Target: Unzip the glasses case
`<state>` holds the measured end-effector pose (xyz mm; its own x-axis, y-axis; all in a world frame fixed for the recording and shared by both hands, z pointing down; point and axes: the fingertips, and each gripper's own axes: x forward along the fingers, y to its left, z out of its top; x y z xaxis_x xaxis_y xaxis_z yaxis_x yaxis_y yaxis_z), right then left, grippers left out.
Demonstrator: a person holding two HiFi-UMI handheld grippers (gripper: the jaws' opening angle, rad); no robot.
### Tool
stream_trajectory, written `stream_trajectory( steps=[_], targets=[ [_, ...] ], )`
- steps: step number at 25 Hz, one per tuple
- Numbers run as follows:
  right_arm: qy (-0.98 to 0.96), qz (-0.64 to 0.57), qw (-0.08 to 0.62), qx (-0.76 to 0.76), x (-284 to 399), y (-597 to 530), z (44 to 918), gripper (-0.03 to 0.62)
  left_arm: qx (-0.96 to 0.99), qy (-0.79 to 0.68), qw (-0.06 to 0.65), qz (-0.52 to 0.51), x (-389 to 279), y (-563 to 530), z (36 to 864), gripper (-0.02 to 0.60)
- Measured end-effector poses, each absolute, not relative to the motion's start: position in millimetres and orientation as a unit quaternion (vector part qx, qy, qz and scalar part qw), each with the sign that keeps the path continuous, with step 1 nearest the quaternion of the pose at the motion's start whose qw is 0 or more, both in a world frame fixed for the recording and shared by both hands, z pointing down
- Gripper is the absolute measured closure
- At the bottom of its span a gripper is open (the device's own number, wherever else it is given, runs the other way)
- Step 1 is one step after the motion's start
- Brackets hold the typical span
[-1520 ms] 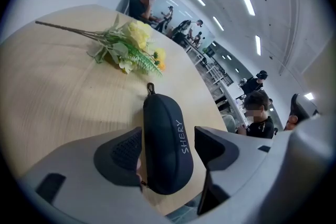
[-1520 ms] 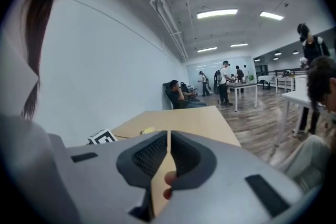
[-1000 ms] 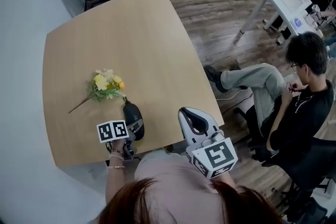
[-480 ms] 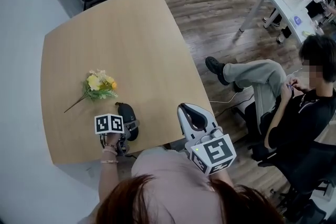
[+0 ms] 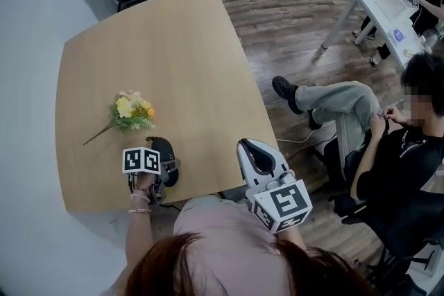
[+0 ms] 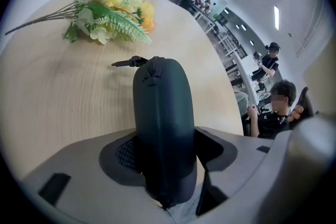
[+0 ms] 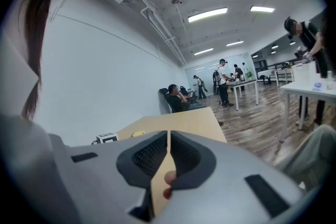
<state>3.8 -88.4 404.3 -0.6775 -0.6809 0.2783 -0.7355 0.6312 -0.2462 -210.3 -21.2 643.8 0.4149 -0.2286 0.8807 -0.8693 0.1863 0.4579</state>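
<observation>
Left claw has just been closing onto the glasses case, now between its pads; right claw pinched together, empty; zip looks fully shut, unzipping all remains.

The glasses case lies on the counter close to its near edge. It sits between the jaws of my left hand-held gripper, which have just been closing on it, and its far end sticks out ahead of them. The flowers lie ahead and a little left of that gripper, near the case but apart from it. My right hand-held gripper hangs well to the right, at the counter's near edge. Further right, off the counter, a person sits.
</observation>
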Motion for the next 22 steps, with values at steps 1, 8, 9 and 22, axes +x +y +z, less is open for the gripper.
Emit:
stream_trajectory(
  steps=[1,8,9,22],
  targets=[
    [-0.900,0.171,0.081,0.393,5,-89,405,0.583,0.582,-0.476,0.609,0.253,-211,-21,643,0.302],
    [-0.902,0.167,0.087,0.390,9,-90,410,0.582,0.586,-0.496,0.603,0.216,-212,-21,641,0.308],
    [-0.902,0.166,0.089,0.389,8,-90,410,0.582,0.589,-0.495,0.604,0.209,-210,-23,640,0.310],
    [-0.912,0.152,0.089,0.372,3,-86,407,0.583,0.681,-0.512,0.505,0.140,-173,-67,574,0.310]
  ],
)
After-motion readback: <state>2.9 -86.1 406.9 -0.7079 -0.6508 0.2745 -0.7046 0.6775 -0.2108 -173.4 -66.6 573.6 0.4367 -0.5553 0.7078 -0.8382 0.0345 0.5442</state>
